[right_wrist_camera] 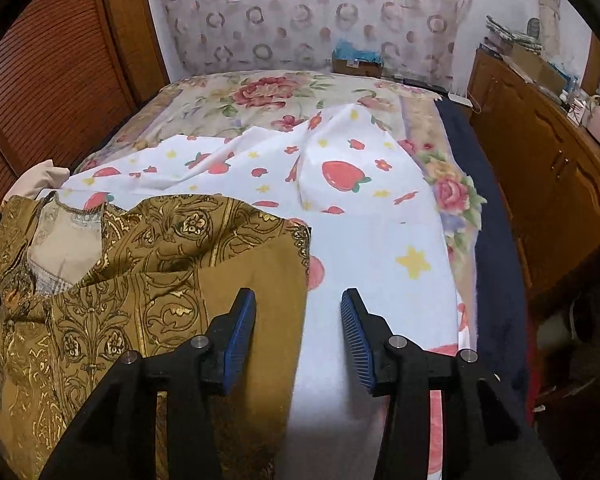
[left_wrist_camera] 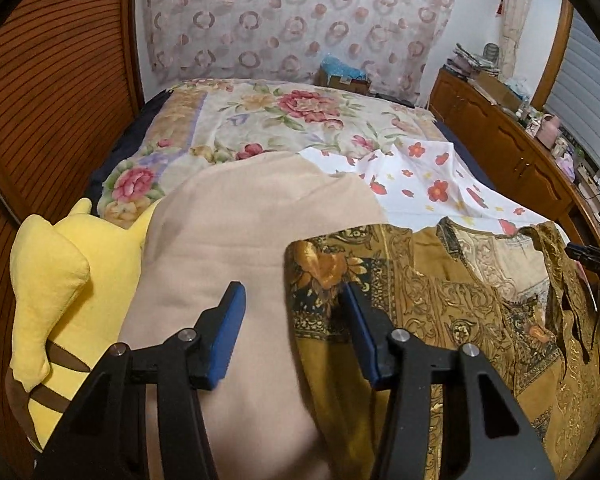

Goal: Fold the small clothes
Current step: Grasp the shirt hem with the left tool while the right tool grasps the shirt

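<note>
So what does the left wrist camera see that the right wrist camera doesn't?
Only the left wrist view shows the yellow plush toy and most of the beige cloth. Only the right wrist view shows the big strawberry print and the bed's dark blue edge. Both show the brown patterned garment on the white strawberry sheet, with each gripper open.

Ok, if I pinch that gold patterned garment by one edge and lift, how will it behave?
The gold patterned garment is probably floppy: it already lies in soft folds with its neckline turned open. It looks thin and light, so it should drape from the right gripper rather than hold its shape. It lies on the strawberry sheet, which might shift with it.
</note>
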`<state>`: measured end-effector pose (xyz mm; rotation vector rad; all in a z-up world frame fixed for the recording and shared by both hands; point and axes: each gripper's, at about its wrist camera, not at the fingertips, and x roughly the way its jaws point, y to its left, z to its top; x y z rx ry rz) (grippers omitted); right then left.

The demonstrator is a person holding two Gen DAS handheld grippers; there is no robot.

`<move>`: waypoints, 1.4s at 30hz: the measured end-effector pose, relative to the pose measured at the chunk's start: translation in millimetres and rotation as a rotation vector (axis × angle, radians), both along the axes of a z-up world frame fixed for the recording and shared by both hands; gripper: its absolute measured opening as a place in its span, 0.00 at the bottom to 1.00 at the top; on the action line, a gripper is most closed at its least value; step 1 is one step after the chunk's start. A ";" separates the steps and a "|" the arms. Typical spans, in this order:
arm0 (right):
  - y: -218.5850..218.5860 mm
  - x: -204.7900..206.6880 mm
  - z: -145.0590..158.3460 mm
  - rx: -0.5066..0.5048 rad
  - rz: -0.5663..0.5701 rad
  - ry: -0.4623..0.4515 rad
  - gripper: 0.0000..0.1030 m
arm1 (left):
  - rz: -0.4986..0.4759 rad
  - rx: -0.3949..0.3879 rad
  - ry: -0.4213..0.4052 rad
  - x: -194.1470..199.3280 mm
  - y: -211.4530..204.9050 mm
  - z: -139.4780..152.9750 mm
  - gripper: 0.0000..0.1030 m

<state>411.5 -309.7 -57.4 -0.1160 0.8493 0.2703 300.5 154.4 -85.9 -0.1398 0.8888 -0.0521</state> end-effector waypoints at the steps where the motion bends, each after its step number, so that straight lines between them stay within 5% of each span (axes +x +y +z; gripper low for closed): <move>1: 0.2 0.7 -2.2 -0.001 0.001 0.001 0.45 | -0.017 -0.004 -0.008 -0.3 -2.0 0.2 0.29; 5: 6.2 3.9 -3.3 -0.010 0.048 0.008 0.33 | -0.036 0.016 0.014 3.5 -11.0 -3.0 0.24; 7: 10.8 4.5 -3.3 -0.012 0.071 0.013 0.13 | -0.033 0.016 0.014 4.6 -12.8 -3.0 0.22; 9: 17.0 2.6 -2.9 -0.016 0.100 0.014 0.06 | -0.058 0.004 0.006 3.5 -16.3 -0.8 0.04; 17: 21.7 -32.7 21.2 0.020 0.089 -0.124 0.03 | -0.046 0.058 -0.135 -32.1 -25.8 37.4 0.02; 27: -2.8 -142.8 67.0 0.141 0.102 -0.286 0.03 | -0.080 0.014 -0.282 -125.8 -41.6 85.6 0.01; 42: -87.4 -327.2 16.4 0.256 0.126 -0.281 0.03 | -0.039 -0.060 -0.360 -288.2 -31.9 71.9 0.01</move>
